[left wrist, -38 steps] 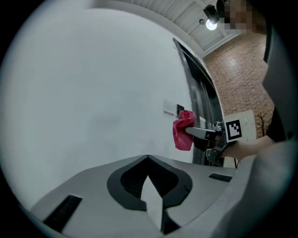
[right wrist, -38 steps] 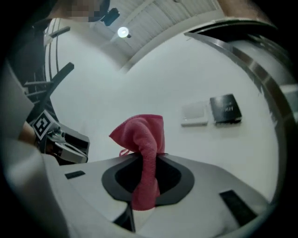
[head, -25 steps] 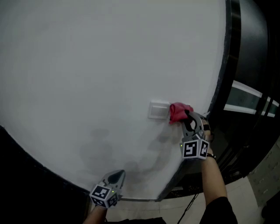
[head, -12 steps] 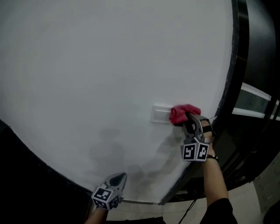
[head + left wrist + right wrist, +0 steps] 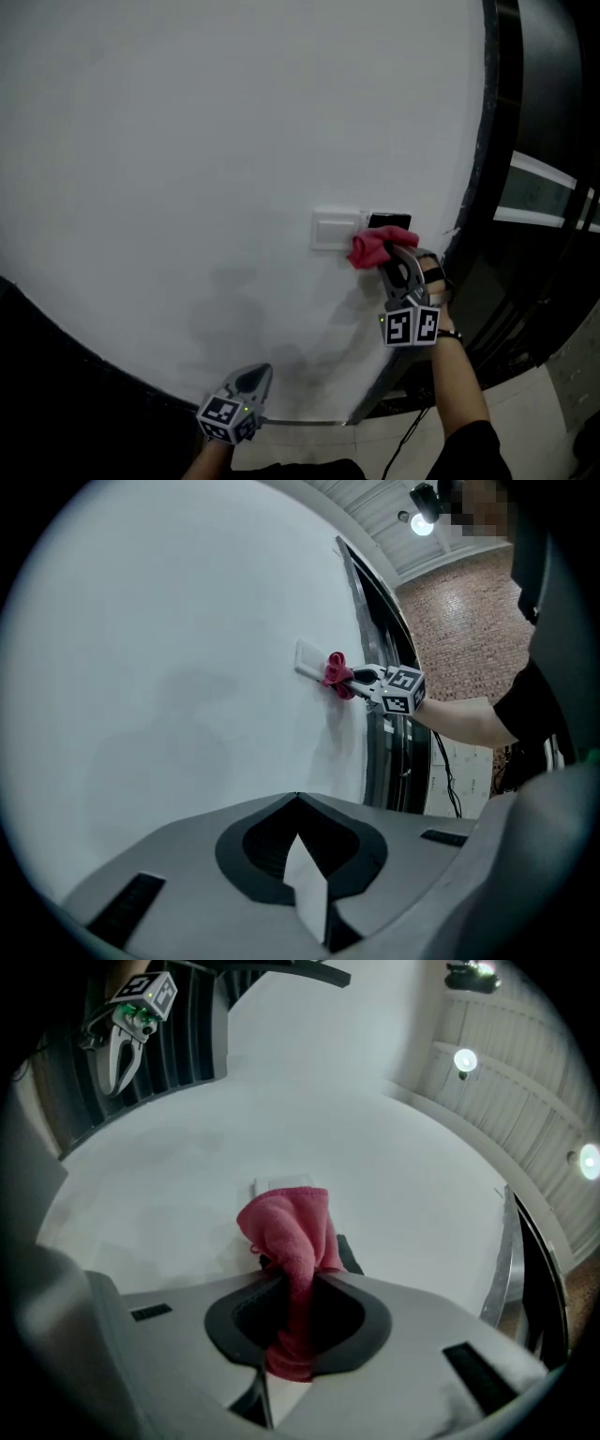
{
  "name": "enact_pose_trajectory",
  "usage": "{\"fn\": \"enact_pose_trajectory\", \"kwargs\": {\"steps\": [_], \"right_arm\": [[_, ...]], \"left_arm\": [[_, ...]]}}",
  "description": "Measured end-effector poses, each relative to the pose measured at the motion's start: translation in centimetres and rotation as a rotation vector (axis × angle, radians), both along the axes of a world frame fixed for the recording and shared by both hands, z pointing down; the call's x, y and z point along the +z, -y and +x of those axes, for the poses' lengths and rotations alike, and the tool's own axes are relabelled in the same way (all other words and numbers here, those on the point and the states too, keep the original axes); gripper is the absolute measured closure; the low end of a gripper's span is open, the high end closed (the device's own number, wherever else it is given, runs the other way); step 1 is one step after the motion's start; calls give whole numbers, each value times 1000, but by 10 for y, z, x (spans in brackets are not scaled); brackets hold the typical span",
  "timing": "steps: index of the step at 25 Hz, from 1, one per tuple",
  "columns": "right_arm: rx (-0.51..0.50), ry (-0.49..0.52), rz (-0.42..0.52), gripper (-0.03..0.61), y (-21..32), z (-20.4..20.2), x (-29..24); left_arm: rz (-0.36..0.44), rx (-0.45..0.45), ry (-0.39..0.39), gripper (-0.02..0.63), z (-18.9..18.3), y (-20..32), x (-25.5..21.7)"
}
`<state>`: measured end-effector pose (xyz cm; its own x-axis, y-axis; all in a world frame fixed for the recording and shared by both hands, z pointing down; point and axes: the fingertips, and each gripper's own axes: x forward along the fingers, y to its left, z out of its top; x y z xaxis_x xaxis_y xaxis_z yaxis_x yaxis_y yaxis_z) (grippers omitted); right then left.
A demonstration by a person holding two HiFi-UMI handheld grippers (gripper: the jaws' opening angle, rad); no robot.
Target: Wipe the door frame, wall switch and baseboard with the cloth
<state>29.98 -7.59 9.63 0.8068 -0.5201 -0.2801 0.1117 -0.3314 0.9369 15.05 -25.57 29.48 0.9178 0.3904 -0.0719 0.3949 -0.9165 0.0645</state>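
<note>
My right gripper [image 5: 386, 255] is shut on a pink cloth [image 5: 372, 247], whose bunched end presses on the white wall just below and beside the white wall switch [image 5: 335, 230]. A small dark plate [image 5: 391, 222] shows right of the switch. In the right gripper view the cloth [image 5: 291, 1241] hangs out of the shut jaws, covering the lower edge of the switch [image 5: 281, 1183]. The left gripper view catches the cloth [image 5: 336, 674] and switch [image 5: 310, 659] from afar. My left gripper [image 5: 253, 379] hangs low by the wall, shut and holding nothing.
The dark door frame [image 5: 494, 141] runs down the wall's right edge, with glass panels beyond. A metal strip [image 5: 300, 424] lines the wall's foot. A black cable [image 5: 405, 436] trails on the pale floor. Brick wall [image 5: 464, 639] stands farther off.
The right gripper with the cloth slid down and left off the switch area, baring the dark plate to the switch's right. The left gripper stayed put.
</note>
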Motion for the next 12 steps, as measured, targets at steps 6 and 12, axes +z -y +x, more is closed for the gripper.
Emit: {"fn": "enact_pose_trajectory", "kwargs": {"steps": [6,12], "right_arm": [[-1,58,-6,517,-3,0,16],[-8,137,-58,517,6,-4,36]], "left_arm": [[2,17,18,611,0,-8,5],[-6,26,32,611,-6,-6,12]]}}
